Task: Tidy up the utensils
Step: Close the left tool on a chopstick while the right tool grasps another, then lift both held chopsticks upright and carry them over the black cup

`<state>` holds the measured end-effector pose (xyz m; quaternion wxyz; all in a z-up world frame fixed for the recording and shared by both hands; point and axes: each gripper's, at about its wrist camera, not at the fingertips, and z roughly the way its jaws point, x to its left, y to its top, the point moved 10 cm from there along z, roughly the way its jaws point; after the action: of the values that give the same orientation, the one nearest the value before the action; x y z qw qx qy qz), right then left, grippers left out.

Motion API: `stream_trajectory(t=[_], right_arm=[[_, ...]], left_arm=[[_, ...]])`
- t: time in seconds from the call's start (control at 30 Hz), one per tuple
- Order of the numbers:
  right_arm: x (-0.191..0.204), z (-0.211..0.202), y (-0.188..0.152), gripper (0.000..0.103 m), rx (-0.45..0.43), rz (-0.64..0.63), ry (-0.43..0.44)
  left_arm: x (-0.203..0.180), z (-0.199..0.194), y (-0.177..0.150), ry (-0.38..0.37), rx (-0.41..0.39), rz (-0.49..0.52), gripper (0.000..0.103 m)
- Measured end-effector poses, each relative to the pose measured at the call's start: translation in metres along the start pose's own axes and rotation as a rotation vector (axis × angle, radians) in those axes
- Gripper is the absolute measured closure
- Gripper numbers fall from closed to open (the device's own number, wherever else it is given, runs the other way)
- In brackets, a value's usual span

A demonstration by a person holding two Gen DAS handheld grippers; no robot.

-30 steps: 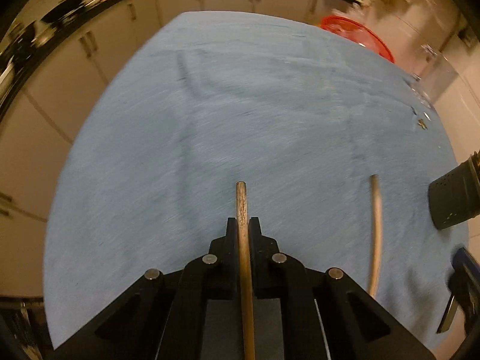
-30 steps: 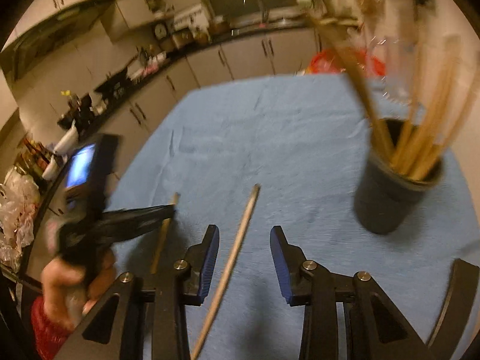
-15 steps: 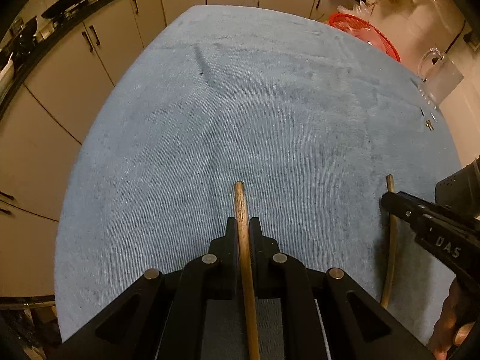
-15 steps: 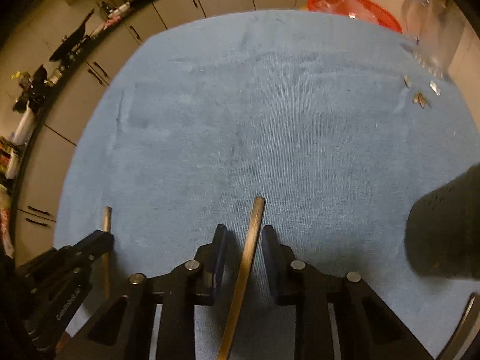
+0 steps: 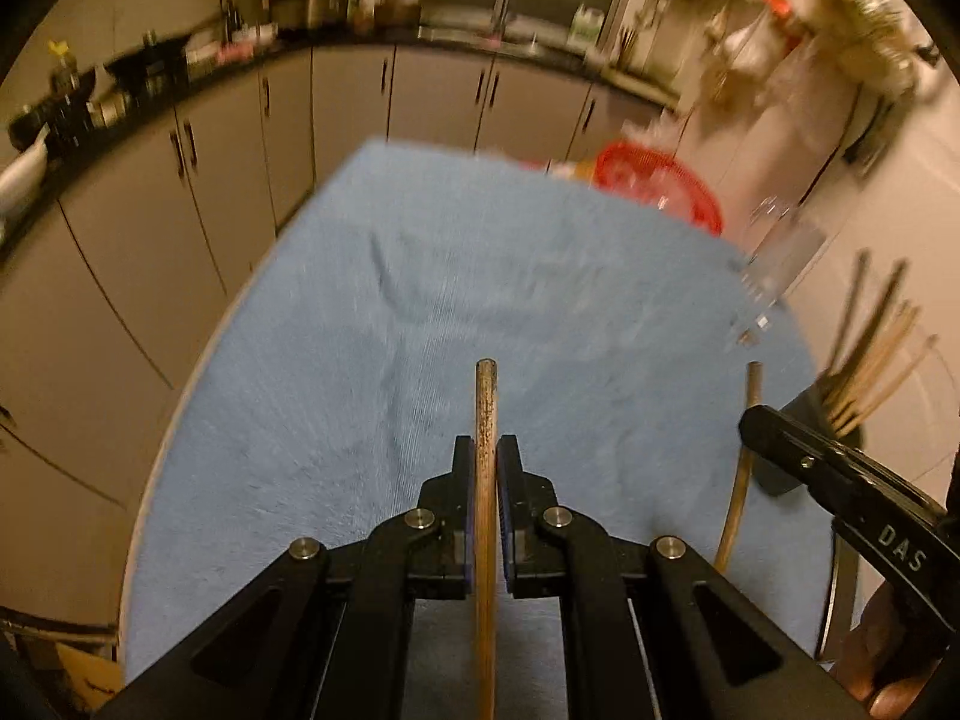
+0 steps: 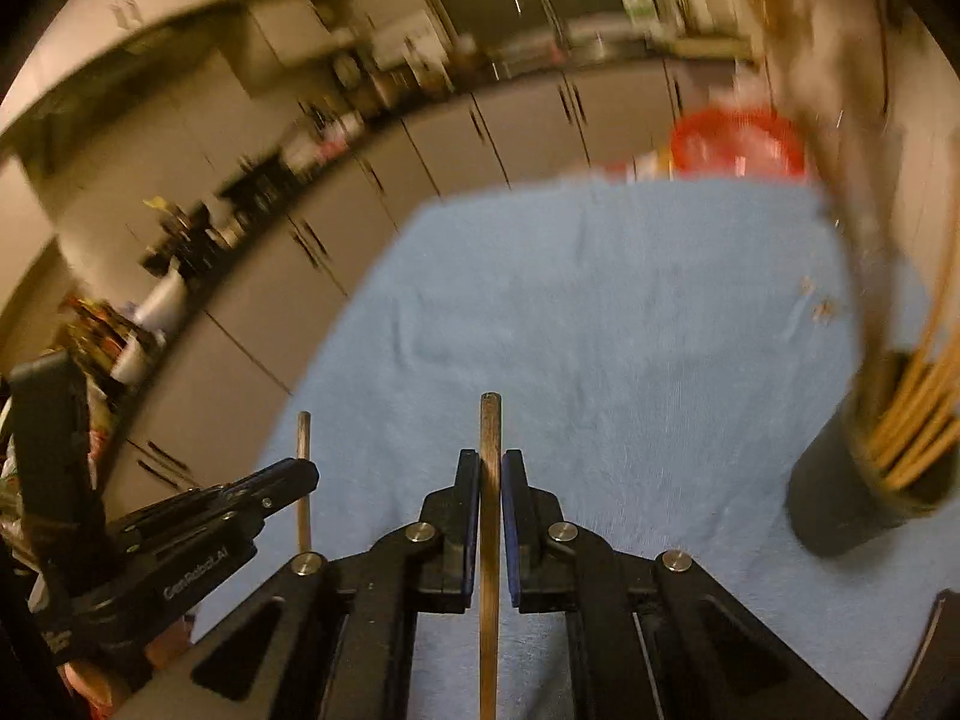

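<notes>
My left gripper point(image 5: 485, 450) is shut on a wooden chopstick point(image 5: 485, 414) that runs forward between its jaws, above the blue cloth point(image 5: 480, 312). My right gripper point(image 6: 491, 465) is shut on a second chopstick point(image 6: 490, 438). Each gripper shows in the other's view: the right one point(image 5: 750, 420) with its stick point(image 5: 741, 468), the left one point(image 6: 303, 471) with its stick point(image 6: 303, 438). A black holder point(image 6: 864, 498) with several chopsticks stands at the right; it also shows in the left wrist view point(image 5: 840, 414).
A red basket point(image 5: 657, 183) sits at the cloth's far edge. A clear glass jug point(image 5: 780, 264) stands at the right, behind the holder. Kitchen cabinets point(image 5: 240, 168) run beyond the table's far and left sides.
My right gripper has closed on the chopstick that lay between its open jaws. Both grippers have lifted and tilted up, so the cabinets and the holder come into view.
</notes>
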<state>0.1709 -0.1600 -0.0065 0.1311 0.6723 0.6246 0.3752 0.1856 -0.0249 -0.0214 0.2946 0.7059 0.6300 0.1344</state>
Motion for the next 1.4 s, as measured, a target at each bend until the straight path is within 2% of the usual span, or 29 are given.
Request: stream_trajectory(t=[0.17,0.37,1.4], right_arm=[[0.013,-0.062,0.002,0.095,-0.194,-0.049,0.006],[0.021,-0.092,0.008,0.095,-0.284,-0.048,0.006],[-0.003,-0.136,0.002,0.095,-0.364,0.022,0.003]], left_arm=[[-0.013,-0.04,0.008,0.002,-0.103,0.024,0.096],[-0.027,-0.071,0.005,-0.002,-0.162,0.055,0.096],[-0.041,-0.1,0.011,-0.038,-0.203,0.066,0.096]])
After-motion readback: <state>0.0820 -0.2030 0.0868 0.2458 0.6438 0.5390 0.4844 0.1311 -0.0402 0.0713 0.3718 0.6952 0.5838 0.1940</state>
